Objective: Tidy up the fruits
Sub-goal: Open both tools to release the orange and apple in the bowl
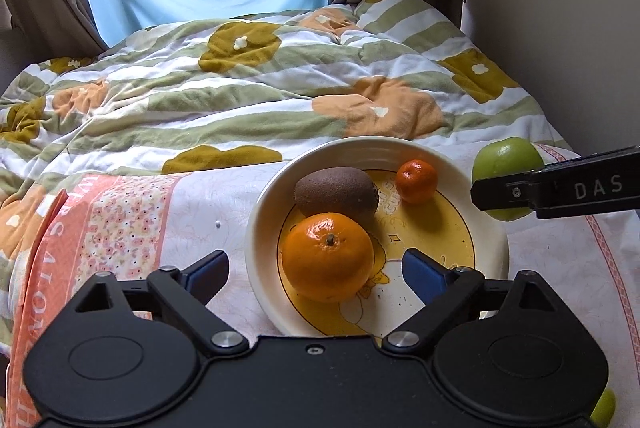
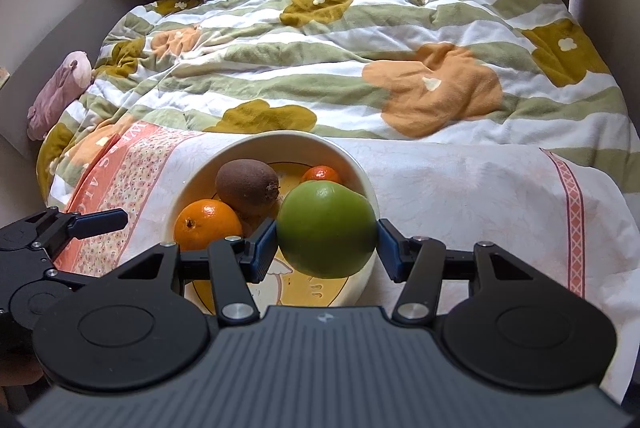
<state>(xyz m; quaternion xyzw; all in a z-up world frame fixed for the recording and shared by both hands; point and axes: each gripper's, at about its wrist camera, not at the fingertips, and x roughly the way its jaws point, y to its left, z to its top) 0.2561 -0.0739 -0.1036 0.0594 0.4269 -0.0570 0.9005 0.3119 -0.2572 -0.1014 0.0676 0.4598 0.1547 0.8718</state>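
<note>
A cream bowl (image 1: 264, 212) with a yellow picture inside sits on a cloth on the bed. It holds a large orange (image 1: 327, 255), a brown kiwi (image 1: 335, 190) and a small mandarin (image 1: 416, 181). My left gripper (image 1: 316, 270) is open, its jaws either side of the large orange, just above the bowl's near rim. My right gripper (image 2: 327, 243) is shut on a green apple (image 2: 326, 228) and holds it over the bowl's right rim (image 2: 360, 172). In the left wrist view the apple (image 1: 506, 160) shows at the right, behind the right gripper's finger (image 1: 560, 188).
The bowl stands on a white cloth with a pink flowered border (image 1: 120, 220). Behind it lies a rumpled green, white and orange quilt (image 1: 260, 84). A pink soft toy (image 2: 60, 88) lies at the bed's left edge. Another green fruit (image 1: 603, 408) peeks at the lower right.
</note>
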